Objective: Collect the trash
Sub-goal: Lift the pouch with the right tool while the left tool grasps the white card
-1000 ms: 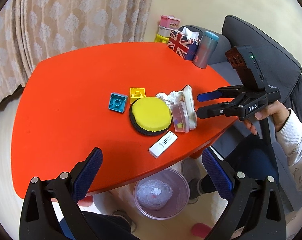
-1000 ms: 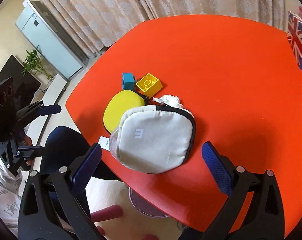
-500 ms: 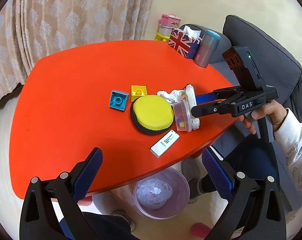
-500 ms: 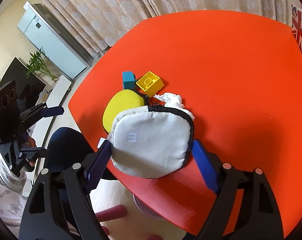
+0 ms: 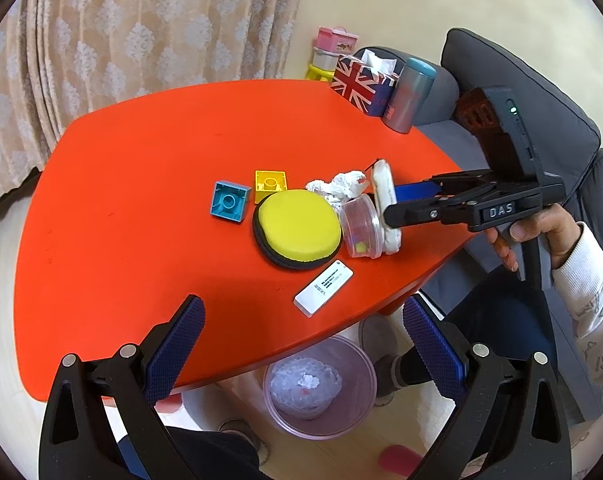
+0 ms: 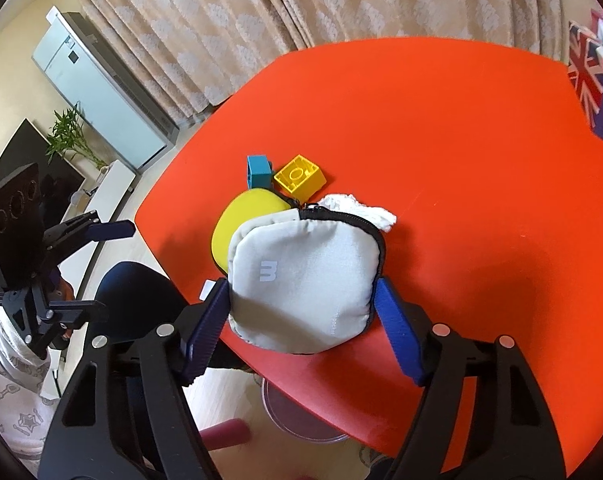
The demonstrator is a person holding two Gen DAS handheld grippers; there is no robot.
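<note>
From where I sit, the left gripper (image 5: 301,344) hangs over the near edge of the red table (image 5: 141,184) with its jaws wide apart and nothing between them, so I would leave it parked and let the other hand work. Going rightward across the table I have the blue block (image 5: 229,202), the yellow block (image 5: 270,185), the yellow round case (image 5: 297,232) and the white card (image 5: 323,288) in front of it, none of which I read as trash. The crumpled tissue (image 5: 339,188), the thing I actually want, lies just behind the clear round container (image 5: 359,232), and the grey zip pouch (image 6: 305,280) stands on edge against that container, screening the tissue from my right side. My right gripper (image 6: 301,320) is closing on the pouch now; in the right wrist view the blue pads sit at its two flanks and the fabric already looks slightly pinched, so I judge contact made though not yet firm. To do this well I would finish the squeeze gently, since the pouch is soft and will bulge or slip if gripped near its lower edge only, then lift it straight up and set it aside on bare table without knocking the container over. The bin (image 5: 319,386) waits on the floor under the table's near edge.
</note>
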